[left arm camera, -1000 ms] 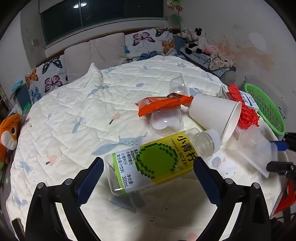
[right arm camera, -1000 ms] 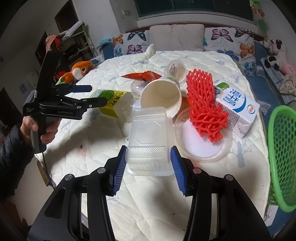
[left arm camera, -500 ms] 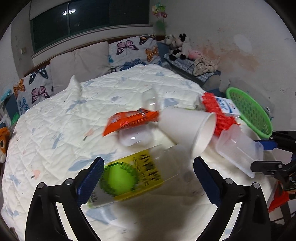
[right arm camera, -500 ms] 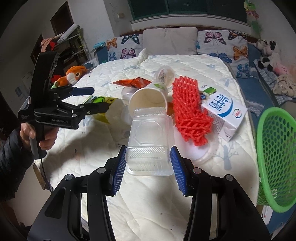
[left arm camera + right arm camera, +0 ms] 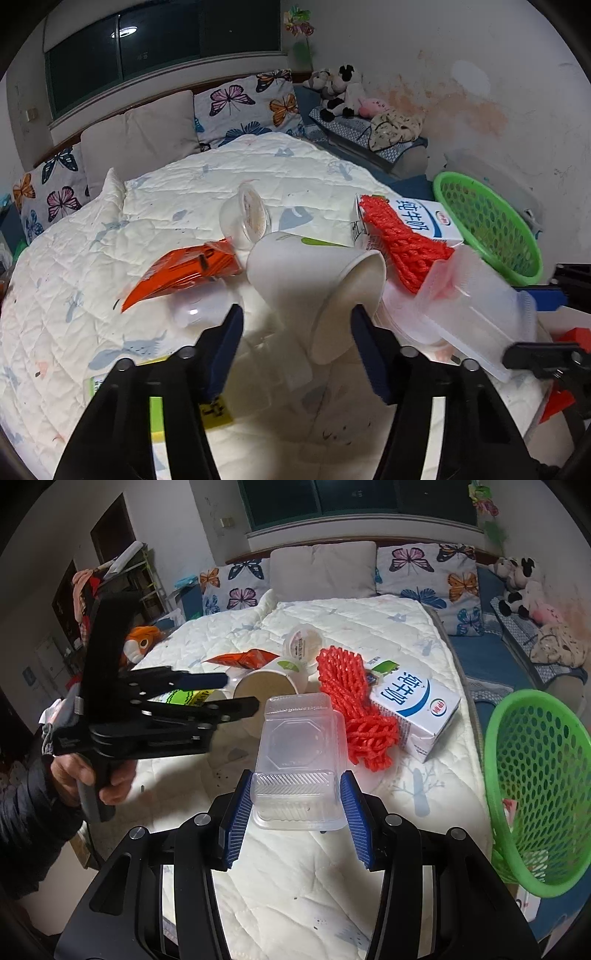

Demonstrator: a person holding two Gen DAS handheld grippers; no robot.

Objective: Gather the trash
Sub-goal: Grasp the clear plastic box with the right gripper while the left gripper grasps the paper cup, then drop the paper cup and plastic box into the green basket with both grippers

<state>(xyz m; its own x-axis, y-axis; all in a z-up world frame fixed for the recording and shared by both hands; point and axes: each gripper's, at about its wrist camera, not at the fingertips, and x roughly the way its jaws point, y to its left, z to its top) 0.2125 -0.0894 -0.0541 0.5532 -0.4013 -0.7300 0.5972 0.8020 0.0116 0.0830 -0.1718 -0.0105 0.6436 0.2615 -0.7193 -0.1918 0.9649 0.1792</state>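
Observation:
Trash lies on a white quilted bed. My left gripper hangs low over a clear drink bottle with a green and yellow label. Its jaws are closing, the bottle's blurred clear end lies between them, and I see no pad pressing on it. A tipped white paper cup rests against the right finger. In the right wrist view the left gripper straddles the bottle. My right gripper is shut on a clear plastic clamshell box, also seen from the left wrist.
An orange wrapper, a small lidded cup, a red foam net and a milk carton lie beyond the cup. A green basket stands off the bed's right edge. A person's hand holds the left gripper.
The left gripper slid right along the bottle toward its cap end and the cup, and its jaws narrowed. The right gripper drifted a little, still holding the box.

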